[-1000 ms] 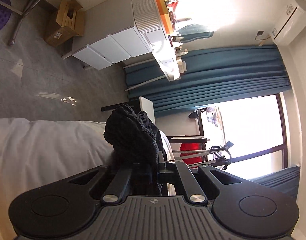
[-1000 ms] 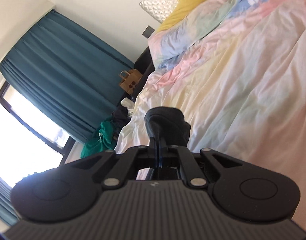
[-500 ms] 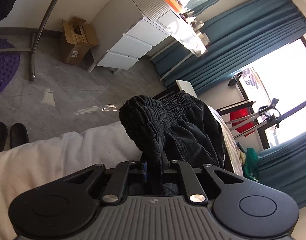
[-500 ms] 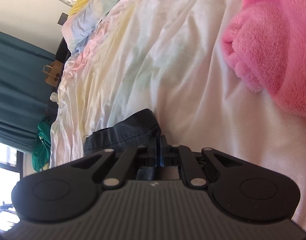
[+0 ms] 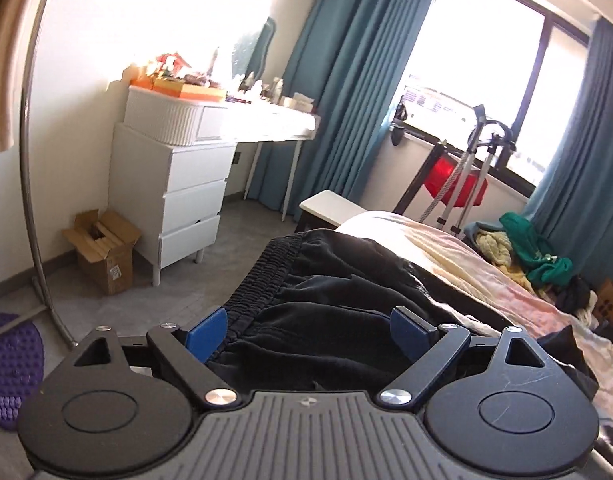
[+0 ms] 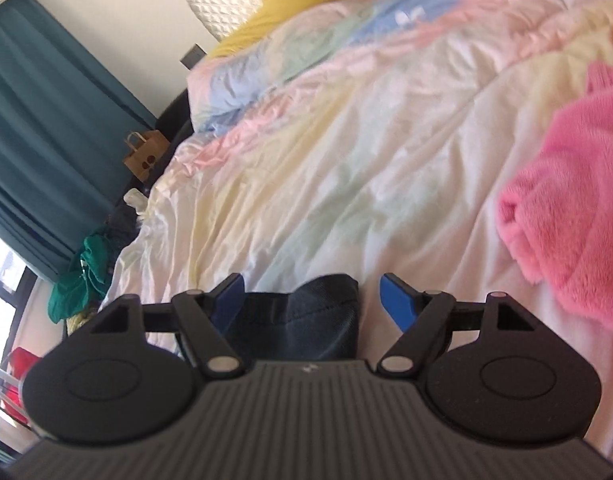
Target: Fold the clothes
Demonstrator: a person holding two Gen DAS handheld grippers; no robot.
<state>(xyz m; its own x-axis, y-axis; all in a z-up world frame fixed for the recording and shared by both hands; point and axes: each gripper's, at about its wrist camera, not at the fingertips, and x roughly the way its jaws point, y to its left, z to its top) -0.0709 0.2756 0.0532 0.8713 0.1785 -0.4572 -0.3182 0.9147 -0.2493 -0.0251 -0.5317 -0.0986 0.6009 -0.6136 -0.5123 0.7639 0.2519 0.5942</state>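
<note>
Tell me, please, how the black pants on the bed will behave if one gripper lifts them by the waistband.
The black pants lie in soft wrinkles, so they will probably hang limp and unfold. The gathered elastic waistband looks thicker, likely giving a firmer hold. The fabric looks matte, so it probably will not slip much.
</note>
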